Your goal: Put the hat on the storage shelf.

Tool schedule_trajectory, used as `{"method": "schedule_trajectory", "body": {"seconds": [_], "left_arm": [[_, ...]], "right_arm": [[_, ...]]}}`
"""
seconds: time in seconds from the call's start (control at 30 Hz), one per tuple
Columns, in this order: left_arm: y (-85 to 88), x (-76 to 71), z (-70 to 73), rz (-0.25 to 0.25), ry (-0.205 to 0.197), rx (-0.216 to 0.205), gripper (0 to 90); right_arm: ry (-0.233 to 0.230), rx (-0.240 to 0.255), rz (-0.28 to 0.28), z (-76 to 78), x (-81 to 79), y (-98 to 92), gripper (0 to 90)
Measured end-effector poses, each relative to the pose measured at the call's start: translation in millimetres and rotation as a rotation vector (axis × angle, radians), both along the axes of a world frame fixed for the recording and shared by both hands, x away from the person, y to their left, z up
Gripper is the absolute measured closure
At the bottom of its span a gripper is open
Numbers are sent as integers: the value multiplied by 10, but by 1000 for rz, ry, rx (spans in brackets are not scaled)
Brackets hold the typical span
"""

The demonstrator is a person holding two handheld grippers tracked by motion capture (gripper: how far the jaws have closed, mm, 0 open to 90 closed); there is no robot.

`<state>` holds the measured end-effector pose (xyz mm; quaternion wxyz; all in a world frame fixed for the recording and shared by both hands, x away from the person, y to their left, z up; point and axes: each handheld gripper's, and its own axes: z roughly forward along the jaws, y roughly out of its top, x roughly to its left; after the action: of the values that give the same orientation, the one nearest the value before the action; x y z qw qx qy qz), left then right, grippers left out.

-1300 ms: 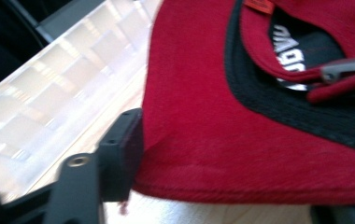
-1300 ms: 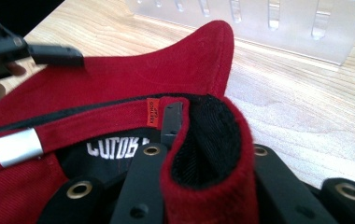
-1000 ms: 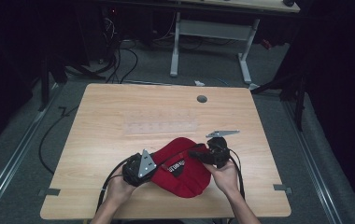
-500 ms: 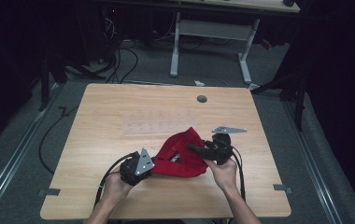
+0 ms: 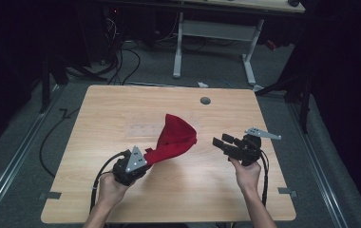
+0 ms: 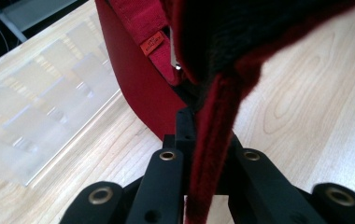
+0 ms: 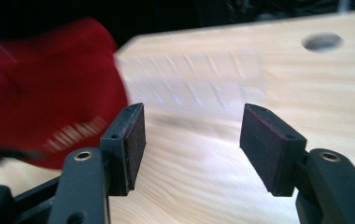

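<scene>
Cap hangs off our left gripper, jaws clamped on its edge, lifted above the table and stretching up and away. Our right gripper has just been opening, nothing between its pads, and sits well right of the cap.

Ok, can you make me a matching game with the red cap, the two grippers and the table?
Things:
1. left gripper
2. right gripper
3. red cap
4. table

States:
A. light wood, with a small round hole near the far edge
B. lifted up, hanging from one edge
C. open, nothing between its pads
D. shut on a fold of red cloth

Pairs: 1-D, 2-C, 3-B, 4-A
</scene>
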<state>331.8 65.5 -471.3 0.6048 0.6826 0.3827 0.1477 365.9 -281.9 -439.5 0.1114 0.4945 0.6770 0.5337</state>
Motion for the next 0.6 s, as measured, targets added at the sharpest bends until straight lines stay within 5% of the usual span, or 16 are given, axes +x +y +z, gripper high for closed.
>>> {"method": "schedule_trajectory", "body": {"seconds": [0.33, 0.6], "left_arm": [[263, 114, 151, 76, 41, -132, 855], [410, 184, 231, 111, 64, -203, 854]], "right_arm": [[58, -229, -105, -627, 20, -36, 402], [59, -407, -149, -814, 30, 36, 406]]}}
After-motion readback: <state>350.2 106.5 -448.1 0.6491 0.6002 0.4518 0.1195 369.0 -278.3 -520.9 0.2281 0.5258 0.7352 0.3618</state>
